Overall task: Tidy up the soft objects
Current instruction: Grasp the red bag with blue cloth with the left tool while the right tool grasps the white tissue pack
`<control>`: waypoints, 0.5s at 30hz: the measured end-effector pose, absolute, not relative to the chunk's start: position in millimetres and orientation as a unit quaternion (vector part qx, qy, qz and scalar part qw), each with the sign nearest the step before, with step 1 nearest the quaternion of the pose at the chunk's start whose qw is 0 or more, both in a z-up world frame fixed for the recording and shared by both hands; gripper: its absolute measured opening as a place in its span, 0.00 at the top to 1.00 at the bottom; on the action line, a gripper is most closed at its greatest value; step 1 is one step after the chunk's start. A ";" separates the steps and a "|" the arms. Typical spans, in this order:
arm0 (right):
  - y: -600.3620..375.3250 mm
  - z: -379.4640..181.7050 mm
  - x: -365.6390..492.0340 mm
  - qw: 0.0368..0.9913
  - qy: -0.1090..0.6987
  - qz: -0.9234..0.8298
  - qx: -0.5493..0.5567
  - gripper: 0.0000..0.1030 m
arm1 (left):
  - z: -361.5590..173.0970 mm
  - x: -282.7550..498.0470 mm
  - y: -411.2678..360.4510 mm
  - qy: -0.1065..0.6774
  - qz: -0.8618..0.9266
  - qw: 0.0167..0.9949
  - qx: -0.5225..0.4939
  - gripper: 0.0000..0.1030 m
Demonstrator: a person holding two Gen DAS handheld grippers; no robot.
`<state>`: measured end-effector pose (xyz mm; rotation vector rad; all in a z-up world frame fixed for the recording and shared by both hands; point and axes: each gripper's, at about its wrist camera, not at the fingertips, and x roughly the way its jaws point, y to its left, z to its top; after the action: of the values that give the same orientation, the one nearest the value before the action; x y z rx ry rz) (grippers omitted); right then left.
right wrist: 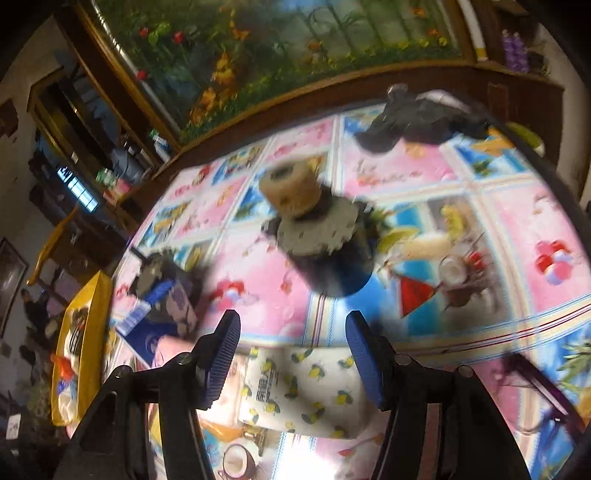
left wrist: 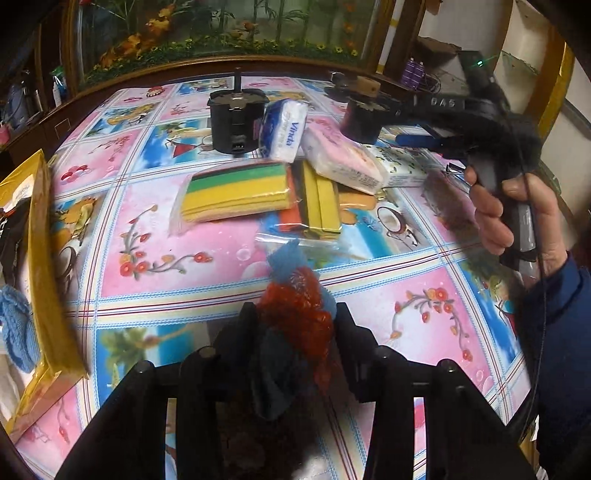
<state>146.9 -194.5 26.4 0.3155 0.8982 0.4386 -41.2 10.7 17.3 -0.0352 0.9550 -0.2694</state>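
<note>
With the red-and-blue mesh bundle [left wrist: 295, 295] clamped in the left tongs [left wrist: 295, 317], the lemon-print tissue pack [right wrist: 295, 391] should be squarely straddled by the wide right tongs [right wrist: 291, 362] before closing.

Floral tablecloth [left wrist: 177, 236] – two black motor-like cylinders [left wrist: 236, 123] upright on it – flower painting [left wrist: 221, 29] behind.

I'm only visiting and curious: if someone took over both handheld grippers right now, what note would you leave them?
Left gripper: shut on a red and blue mesh bundle, above the table.
Right gripper: open, empty, jaws either side of the lemon-print tissue pack, not touching.
Yellow box at the table's left edge already holds a blue knit item.
Left: sponge packs, Vinda tissues, pink pack.
</note>
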 end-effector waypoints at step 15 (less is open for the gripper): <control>-146.2 24.1 57.4 0.845 0.467 0.238 -0.106 0.24 | 15.9 -40.3 7.8 0.452 -0.120 0.884 -0.018 0.60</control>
<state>57.4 -146.2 24.1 -0.2244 0.9860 0.5017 -40.3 7.8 15.9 -0.0371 0.9409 -0.2497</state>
